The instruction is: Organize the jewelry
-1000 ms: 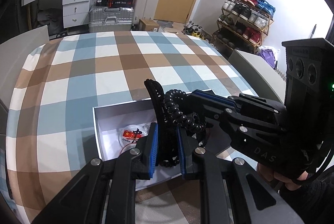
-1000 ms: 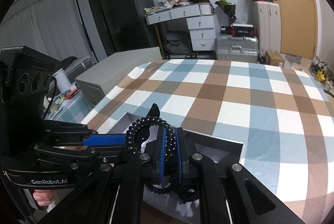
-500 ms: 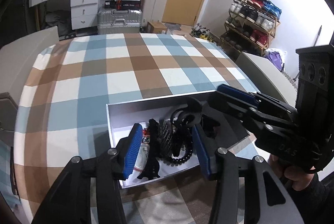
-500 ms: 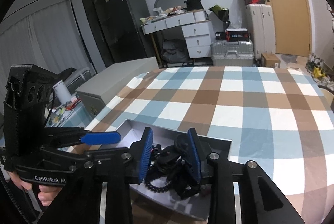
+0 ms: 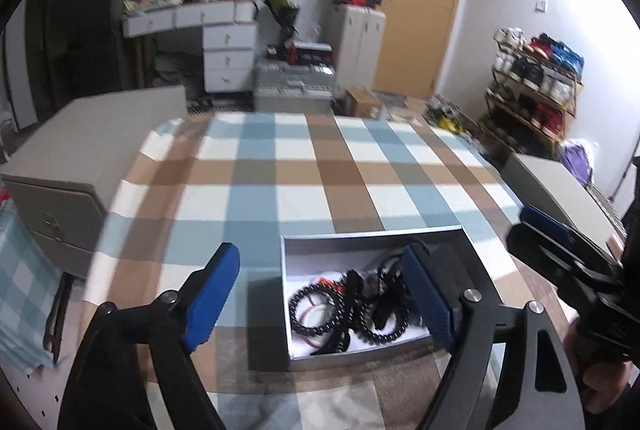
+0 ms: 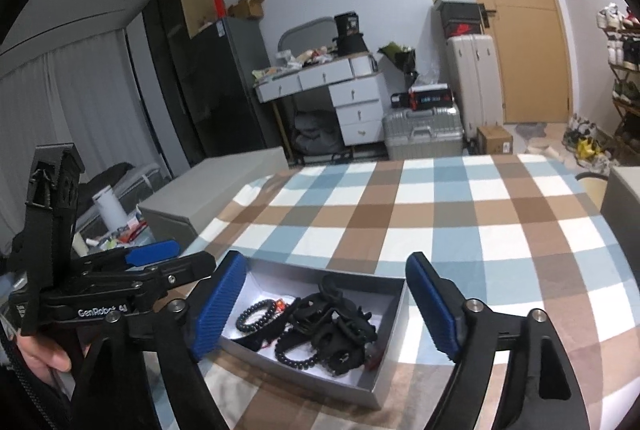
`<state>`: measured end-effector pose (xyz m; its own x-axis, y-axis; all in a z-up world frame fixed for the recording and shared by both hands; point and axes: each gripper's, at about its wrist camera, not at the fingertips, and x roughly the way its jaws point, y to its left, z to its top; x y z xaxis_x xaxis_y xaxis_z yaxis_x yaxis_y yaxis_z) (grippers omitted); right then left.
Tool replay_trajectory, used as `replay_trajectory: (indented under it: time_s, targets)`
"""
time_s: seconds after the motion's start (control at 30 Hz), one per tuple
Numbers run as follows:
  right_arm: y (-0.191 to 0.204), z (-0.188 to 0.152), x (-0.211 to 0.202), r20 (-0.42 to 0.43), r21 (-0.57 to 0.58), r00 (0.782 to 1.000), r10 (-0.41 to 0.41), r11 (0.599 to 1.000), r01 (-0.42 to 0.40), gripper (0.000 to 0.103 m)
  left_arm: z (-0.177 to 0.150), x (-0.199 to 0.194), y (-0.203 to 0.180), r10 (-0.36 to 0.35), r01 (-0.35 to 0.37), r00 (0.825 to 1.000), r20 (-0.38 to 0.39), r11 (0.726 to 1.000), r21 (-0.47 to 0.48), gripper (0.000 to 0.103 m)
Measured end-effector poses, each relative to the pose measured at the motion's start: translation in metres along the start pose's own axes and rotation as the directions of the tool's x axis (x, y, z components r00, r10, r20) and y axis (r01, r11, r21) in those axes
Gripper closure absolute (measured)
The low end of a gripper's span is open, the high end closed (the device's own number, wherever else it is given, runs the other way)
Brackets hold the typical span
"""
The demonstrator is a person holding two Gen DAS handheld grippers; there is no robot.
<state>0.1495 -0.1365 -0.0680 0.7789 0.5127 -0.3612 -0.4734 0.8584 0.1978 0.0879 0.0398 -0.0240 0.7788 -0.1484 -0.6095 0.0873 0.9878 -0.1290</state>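
A shallow grey box [image 5: 372, 236] with a white inside sits near the front edge of the checked table; it also shows in the right wrist view [image 6: 304, 370]. It holds a tangle of black bead bracelets [image 5: 352, 306] and black hair clips [image 6: 336, 326], with a bit of red among them. My left gripper [image 5: 324, 298] is open and empty, raised above and behind the box. My right gripper [image 6: 324, 306] is open and empty, raised over the box's near side. Each gripper shows at the edge of the other's view.
The table carries a blue, brown and white checked cloth [image 5: 304, 181]. A grey cabinet [image 5: 80, 157] stands at its left and another [image 5: 560, 189] at its right. A desk, suitcases and a shoe rack stand farther back.
Both grippers let go of the black beads and clip, opened wide and pulled back up from the box. The jewelry now lies inside the box.
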Motion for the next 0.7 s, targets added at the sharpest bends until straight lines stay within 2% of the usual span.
replay_trajectory:
  time_s: [0.17,0.2,0.33,0.47,0.7]
  targets:
    - [0.007,0.001,-0.019,0.058,-0.013,0.998,0.005,1.0,-0.005,0.006,-0.001,-0.017,-0.006,0.082,-0.084,0.992,0.095,0.996,0.02,0.018]
    - [0.008,0.001,-0.021,0.065,-0.016,0.998,0.006,1.0,-0.005,0.003,-0.001,-0.02,-0.008,0.096,-0.099,0.989,0.114,0.995,0.023,0.013]
    - [0.016,0.001,-0.035,0.113,-0.035,0.994,0.006,0.999,-0.002,0.0,-0.003,-0.035,-0.013,0.161,-0.168,0.966,0.204,0.986,0.016,0.001]
    - [0.021,-0.002,-0.046,0.147,-0.046,0.989,0.01,0.999,-0.003,0.0,-0.007,-0.046,-0.018,0.177,-0.19,0.941,0.288,0.982,0.019,0.001]
    - [0.024,-0.017,-0.061,0.24,-0.078,0.971,-0.005,0.997,0.024,0.0,-0.023,-0.044,-0.016,0.231,-0.242,0.893,0.388,0.97,-0.021,0.001]
